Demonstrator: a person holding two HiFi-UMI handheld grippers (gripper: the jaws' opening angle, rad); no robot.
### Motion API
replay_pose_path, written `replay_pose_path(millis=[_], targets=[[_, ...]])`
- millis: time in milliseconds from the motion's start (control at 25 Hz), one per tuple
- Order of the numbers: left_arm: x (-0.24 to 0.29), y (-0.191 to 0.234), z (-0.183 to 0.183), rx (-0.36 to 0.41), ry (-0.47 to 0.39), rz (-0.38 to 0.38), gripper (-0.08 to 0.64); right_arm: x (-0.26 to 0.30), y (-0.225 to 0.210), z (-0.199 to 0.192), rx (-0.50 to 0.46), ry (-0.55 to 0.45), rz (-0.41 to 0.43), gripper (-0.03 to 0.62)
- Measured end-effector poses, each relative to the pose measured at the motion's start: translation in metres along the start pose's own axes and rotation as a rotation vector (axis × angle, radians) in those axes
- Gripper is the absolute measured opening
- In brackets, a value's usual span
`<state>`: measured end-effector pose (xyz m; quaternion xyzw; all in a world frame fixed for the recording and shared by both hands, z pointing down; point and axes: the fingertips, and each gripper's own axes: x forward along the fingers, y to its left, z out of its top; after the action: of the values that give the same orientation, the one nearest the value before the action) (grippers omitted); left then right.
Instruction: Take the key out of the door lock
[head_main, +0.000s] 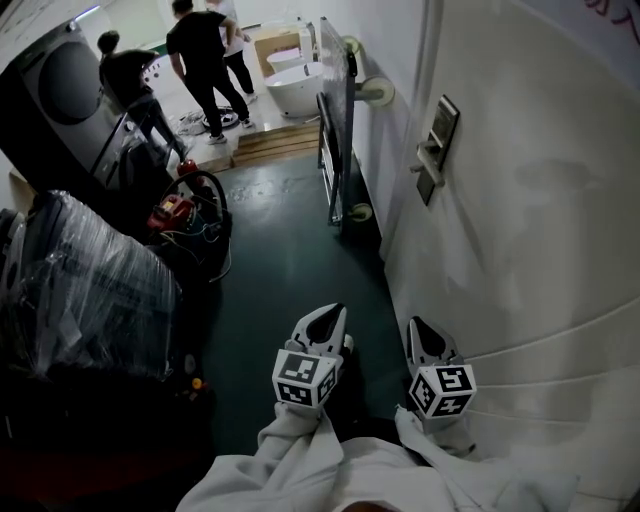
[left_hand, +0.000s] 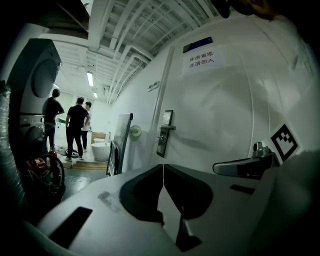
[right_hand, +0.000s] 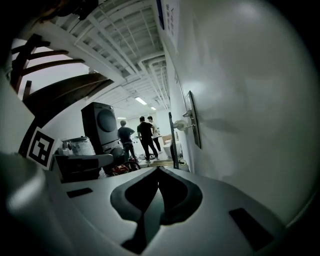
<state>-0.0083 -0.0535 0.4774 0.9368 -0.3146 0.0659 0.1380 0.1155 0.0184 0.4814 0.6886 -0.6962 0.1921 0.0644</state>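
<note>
A white door (head_main: 520, 220) fills the right side of the head view. On it is a dark lock plate with a lever handle (head_main: 437, 147), also seen ahead as the lock plate (left_hand: 164, 132) and, edge-on, as the lock plate (right_hand: 192, 120). No key can be made out at this distance. My left gripper (head_main: 333, 312) and right gripper (head_main: 417, 324) are held low side by side, well short of the lock. The left gripper (left_hand: 162, 166) is shut and empty. The right gripper (right_hand: 158, 169) is also shut with nothing in it.
A framed glass panel (head_main: 337, 120) leans on the wall just past the door. Plastic-wrapped goods (head_main: 80, 280), a red tool with cables (head_main: 180, 212) and a large dark machine (head_main: 60, 90) line the left. Three people (head_main: 200, 60) stand near a white tub (head_main: 295, 85) at the far end.
</note>
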Motion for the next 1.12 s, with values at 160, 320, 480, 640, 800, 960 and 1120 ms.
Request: replay_pose_path(millis=[160,320,480,640,800,960,1120], targets=[[0.037,0.028,0.021,0.015,0.003,-0.030,0.017,0.039,-0.006,0.022,0.013,-0.008,-0.025,0.052],[0.072,0.050,0.037,0.022,0.011,-0.057,0.017,0.075,-0.017,0.042,0.020,-0.016,-0.049,0.052],[0.104,0.073,0.048,0.014,0.015,-0.062,0.017,0.108,-0.028,0.057,0.020,-0.012,-0.063,0.052],[0.137,0.094,0.054,0.010,0.028,-0.078,0.017,0.137,-0.044,0.069,0.025,-0.009,-0.094,0.052],[0.172,0.109,0.062,0.012,0.035,-0.112,0.017,0.164,-0.060,0.081,0.033,-0.015,-0.126,0.052],[0.201,0.119,0.072,0.020,0.035,-0.149,0.017,0.183,-0.072,0.094,0.037,-0.026,-0.161,0.052],[0.222,0.126,0.080,0.029,0.036,-0.182,0.017,0.196,-0.082,0.105,0.043,-0.039,-0.194,0.052]])
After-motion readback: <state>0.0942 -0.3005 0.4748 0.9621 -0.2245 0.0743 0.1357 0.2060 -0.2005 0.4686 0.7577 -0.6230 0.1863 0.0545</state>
